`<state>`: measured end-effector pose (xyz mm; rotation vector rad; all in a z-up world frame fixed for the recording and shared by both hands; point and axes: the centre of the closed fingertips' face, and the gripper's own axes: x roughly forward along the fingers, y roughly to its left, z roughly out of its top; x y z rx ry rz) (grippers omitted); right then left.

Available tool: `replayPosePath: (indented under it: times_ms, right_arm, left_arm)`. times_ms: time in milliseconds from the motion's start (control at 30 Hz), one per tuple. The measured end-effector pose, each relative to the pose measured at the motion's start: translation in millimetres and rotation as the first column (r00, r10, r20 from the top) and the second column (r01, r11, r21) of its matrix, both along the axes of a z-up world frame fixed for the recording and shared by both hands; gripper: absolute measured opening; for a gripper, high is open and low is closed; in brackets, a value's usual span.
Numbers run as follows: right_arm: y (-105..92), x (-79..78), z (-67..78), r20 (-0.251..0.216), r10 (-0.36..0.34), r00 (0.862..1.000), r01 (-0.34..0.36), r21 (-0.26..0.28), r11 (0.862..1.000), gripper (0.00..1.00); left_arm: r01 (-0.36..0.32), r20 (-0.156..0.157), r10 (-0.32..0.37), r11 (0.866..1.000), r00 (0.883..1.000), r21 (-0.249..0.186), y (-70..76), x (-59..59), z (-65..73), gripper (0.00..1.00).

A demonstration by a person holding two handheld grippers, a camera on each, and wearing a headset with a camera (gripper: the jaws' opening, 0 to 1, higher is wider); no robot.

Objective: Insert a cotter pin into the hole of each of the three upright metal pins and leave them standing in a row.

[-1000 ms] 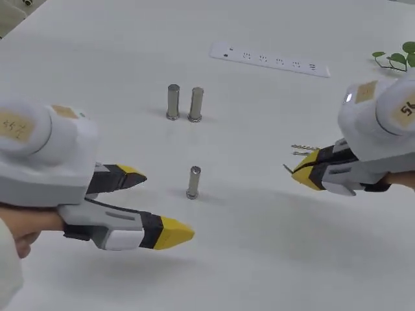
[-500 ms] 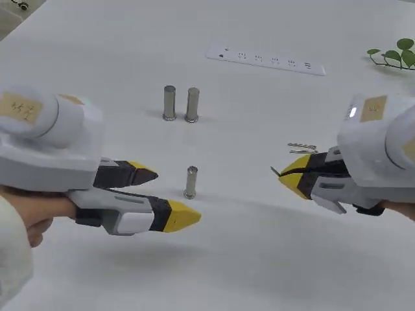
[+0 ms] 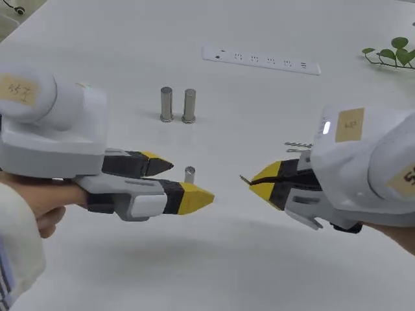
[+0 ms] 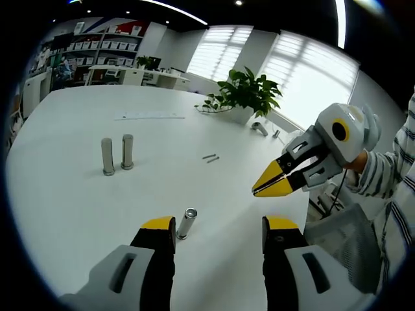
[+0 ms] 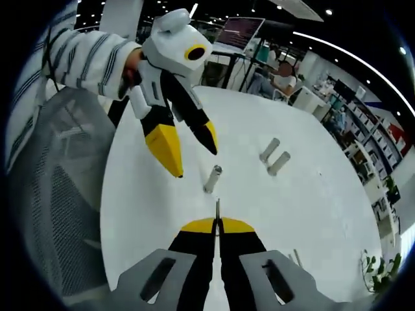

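Two upright metal pins (image 3: 166,103) (image 3: 189,105) stand side by side at the back. A third metal pin (image 3: 189,173) stands nearer, its lower half hidden behind my left gripper (image 3: 187,181), which is open with a jaw on either side of it. In the left gripper view this pin (image 4: 187,222) leans just inside the left jaw. My right gripper (image 3: 258,180) is shut on a thin cotter pin (image 3: 245,179), whose tip points at the near pin from the right, a short gap away. In the right gripper view the cotter pin (image 5: 218,208) aims at the near pin (image 5: 213,178).
Loose cotter pins (image 3: 298,146) lie on the white table behind my right gripper. A white power strip (image 3: 260,59) lies at the back and a plant (image 3: 389,54) at the far right. A chair (image 5: 58,194) stands at the table's edge.
Both grippers have closed in on the near pin. The left moved right until its jaws flank it; the right moved left with the cotter pin.
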<state>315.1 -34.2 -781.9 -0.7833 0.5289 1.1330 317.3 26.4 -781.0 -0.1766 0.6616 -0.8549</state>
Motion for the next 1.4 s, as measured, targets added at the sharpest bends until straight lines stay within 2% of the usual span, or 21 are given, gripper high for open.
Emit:
replayPosePath:
  times_ms: [233,400,567,933,1133,1400]
  right_arm:
    - [8.9,-6.6,0.2,0.005,0.023,1.0,-0.023,0.013,1.0,0.02]
    - [16.6,-10.7,-0.8,0.018,0.05,0.999,-0.05,0.011,0.999,0.02]
    - [22.4,-13.2,0.1,0.037,0.076,0.996,-0.076,0.01,0.997,0.02]
    - [27.8,-16.0,2.5,0.061,0.099,0.993,-0.1,0.008,0.995,0.02]
    - [30.4,-16.9,4.9,0.068,0.108,0.992,-0.11,0.019,0.994,0.02]
    - [32.9,-17.8,7.0,0.082,0.124,0.989,-0.126,0.015,0.992,0.02]
  left_arm:
    - [0.002,-0.025,-0.003,0.999,1.0,-0.042,-6.2,-5.1,5.4,0.48]
    - [0.003,-0.052,-0.007,0.996,0.999,-0.086,-12.9,-8.6,10.0,0.38]
    - [0.009,-0.084,-0.018,0.994,0.996,-0.105,-18.0,-11.3,9.2,0.37]
    - [0.001,-0.143,-0.023,0.988,0.989,-0.156,-24.4,-15.1,9.4,0.24]
    - [0.009,-0.147,-0.039,0.98,0.988,-0.199,-28.7,-17.4,14.7,0.14]
    - [0.007,-0.172,-0.044,0.977,0.984,-0.212,-29.5,-19.2,13.3,0.06]
